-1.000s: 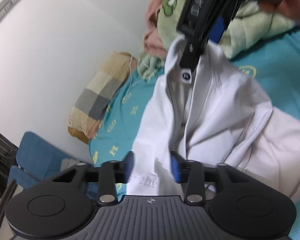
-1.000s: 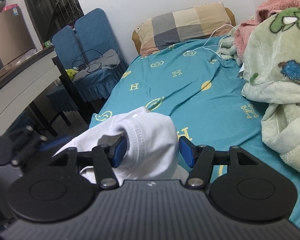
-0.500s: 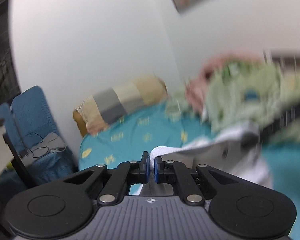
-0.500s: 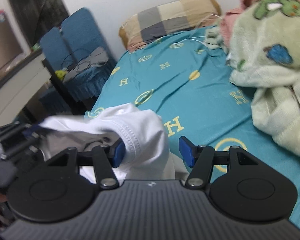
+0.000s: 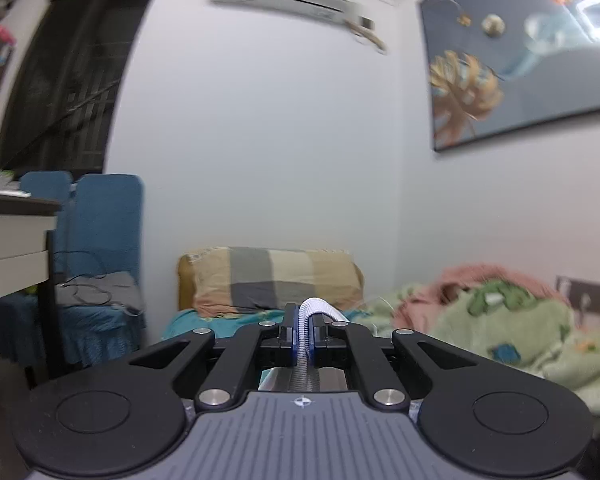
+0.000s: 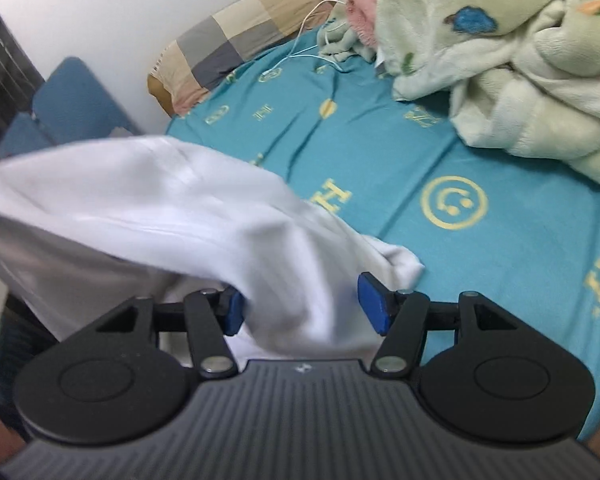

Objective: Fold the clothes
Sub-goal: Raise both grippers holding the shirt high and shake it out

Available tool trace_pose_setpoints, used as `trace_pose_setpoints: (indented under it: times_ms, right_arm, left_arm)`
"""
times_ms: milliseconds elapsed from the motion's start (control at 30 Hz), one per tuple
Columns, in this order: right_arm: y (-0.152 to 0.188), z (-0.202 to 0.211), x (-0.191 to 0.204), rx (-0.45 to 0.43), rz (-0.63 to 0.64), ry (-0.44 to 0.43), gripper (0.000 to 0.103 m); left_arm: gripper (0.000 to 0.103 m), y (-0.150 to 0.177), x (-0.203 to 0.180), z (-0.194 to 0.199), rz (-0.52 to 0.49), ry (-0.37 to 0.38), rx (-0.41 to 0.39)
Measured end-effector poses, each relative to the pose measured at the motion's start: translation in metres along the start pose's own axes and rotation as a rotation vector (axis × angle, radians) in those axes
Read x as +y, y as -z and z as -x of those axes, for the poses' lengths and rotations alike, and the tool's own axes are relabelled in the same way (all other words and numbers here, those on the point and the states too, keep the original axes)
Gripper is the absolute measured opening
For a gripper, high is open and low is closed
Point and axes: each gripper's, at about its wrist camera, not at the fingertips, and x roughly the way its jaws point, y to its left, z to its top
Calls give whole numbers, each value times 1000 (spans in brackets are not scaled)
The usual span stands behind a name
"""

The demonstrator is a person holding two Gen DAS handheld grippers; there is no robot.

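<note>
A white shirt (image 6: pixel 160 200) is stretched in the air above the teal bed sheet (image 6: pixel 500 152). My right gripper (image 6: pixel 300 300) is open, angled down at the bed. The shirt is draped over its left finger and bunched loosely between the blue pads (image 6: pixel 374 300). My left gripper (image 5: pixel 305 320) points level at the far wall and is shut on a ribbed white edge of the shirt (image 5: pixel 316 305), which curls up from between its pads. The rest of the shirt is hidden below the left gripper's body.
A green fleece blanket (image 6: pixel 500 40) and pink cloth are heaped on the bed's right side. A checked pillow (image 5: pixel 272 276) lies at the head, with a white cable (image 6: pixel 304 32) nearby. Blue chairs (image 5: pixel 100 220) and a desk (image 5: pixel 12 236) stand to the left.
My left gripper has shut on the shirt's edge, risen and rolled upright, so it now faces the wall. The right gripper shifted over the bed, and the shirt spread out to its left.
</note>
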Motion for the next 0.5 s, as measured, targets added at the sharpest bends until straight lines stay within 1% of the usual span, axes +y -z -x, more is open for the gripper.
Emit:
trace_pose_setpoints:
  times_ms: [67, 133, 167, 200, 267, 333, 367, 400, 467, 500]
  right_arm:
    - [7, 12, -11, -16, 2, 29, 60]
    - [9, 23, -20, -22, -10, 30, 55]
    - [9, 29, -21, -27, 0, 28, 50]
    - [10, 35, -20, -38, 7, 37, 36]
    - [11, 47, -21, -62, 8, 50, 25]
    - [12, 58, -23, -82, -2, 45, 19]
    - [12, 62, -23, -95, 4, 38, 13]
    - [10, 67, -23, -114, 20, 37, 10]
    - [-4, 79, -19, -164, 52, 21, 5]
    - [-13, 85, -16, -189, 65, 8, 4]
  left_arm:
    - [5, -2, -2, 4, 4, -21, -15]
    - [5, -4, -4, 7, 6, -42, -30]
    - [5, -4, -8, 13, -6, -54, -45]
    - [5, -4, -11, 16, -12, -63, -58]
    - [5, -7, -15, 25, 15, -68, -72]
    - [5, -10, -18, 35, 43, -74, -86]
    - [5, -14, -19, 39, 56, -82, -93]
    - [5, -17, -21, 43, 69, -90, -100]
    - [5, -32, -23, 49, 85, -107, -127]
    - [5, -44, -23, 52, 85, -119, -143]
